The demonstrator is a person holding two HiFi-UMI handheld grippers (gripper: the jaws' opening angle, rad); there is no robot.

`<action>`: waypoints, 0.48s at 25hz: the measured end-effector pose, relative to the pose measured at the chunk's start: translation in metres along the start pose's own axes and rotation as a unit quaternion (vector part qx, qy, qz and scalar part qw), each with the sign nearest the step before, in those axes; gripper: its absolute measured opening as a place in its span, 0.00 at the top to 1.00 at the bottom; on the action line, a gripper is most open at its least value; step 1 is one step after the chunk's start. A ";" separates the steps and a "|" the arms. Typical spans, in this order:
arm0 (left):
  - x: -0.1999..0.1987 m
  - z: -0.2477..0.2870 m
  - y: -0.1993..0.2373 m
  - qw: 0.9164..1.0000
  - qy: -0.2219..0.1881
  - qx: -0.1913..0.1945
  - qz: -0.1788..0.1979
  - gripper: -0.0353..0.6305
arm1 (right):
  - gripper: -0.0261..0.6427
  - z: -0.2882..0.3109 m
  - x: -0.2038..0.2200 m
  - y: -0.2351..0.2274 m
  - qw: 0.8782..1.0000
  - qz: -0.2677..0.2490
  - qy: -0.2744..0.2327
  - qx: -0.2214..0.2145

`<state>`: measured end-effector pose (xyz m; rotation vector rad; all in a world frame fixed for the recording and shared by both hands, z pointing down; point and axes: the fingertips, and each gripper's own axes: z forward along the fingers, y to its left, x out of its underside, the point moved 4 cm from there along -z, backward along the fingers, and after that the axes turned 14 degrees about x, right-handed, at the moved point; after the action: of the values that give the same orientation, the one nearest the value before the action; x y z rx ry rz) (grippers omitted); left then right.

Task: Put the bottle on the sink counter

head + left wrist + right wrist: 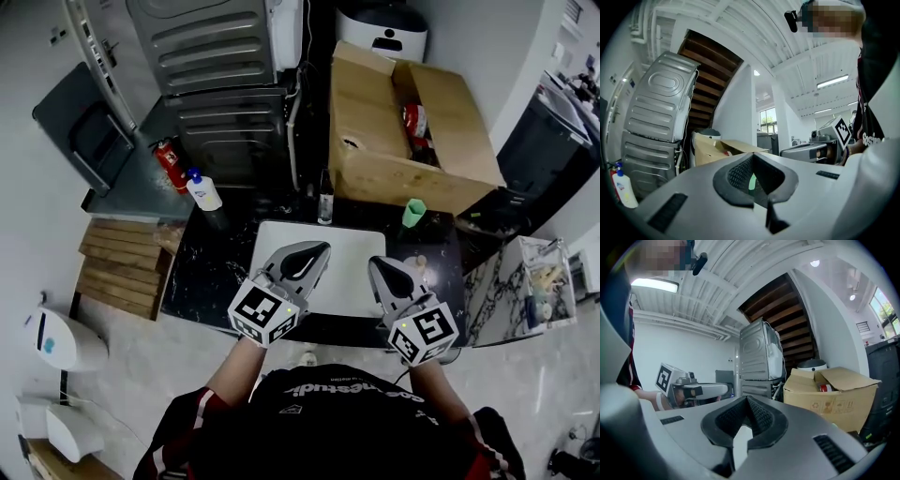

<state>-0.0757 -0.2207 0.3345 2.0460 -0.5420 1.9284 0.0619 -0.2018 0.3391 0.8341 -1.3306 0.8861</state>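
Both tools hang over the white rectangular sink basin (349,281), and neither carries anything. The left tool (323,248) is clenched with its tips together on nothing, and the right tool (374,263) is clenched and empty too.

The bottle we most likely want is the white plastic bottle with a blue pump top (204,190). It stands upright at the far left, just beside the red fire extinguisher (171,164). We cannot tell whether it stands on the black marble surface (211,272) or on the grey ledge next to it. A slim dark bottle (325,199) stands at the back rim of the basin and could be the one meant instead.

The pickup has not begun, so here is how we do it well:
- We use the left tool, the nearer one, and spread its jaws before it gets close.
- We come in level and take the white body below the pump, never the pump head, which could turn or slip.
- We stay clear of the extinguisher and lift straight up.
- We set the bottle down upright on bare dark surface, away from the basin edge and the green plastic cup (413,213).
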 end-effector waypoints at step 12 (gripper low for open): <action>0.000 0.012 -0.010 1.000 0.011 0.012 0.001 0.93 | 0.90 -0.010 0.001 -0.007 1.000 -0.002 -0.001 0.009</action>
<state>-0.0604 -0.2177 0.3345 2.0379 -0.5185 1.9648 0.0728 -0.1965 0.3396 0.8518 -1.3245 0.8955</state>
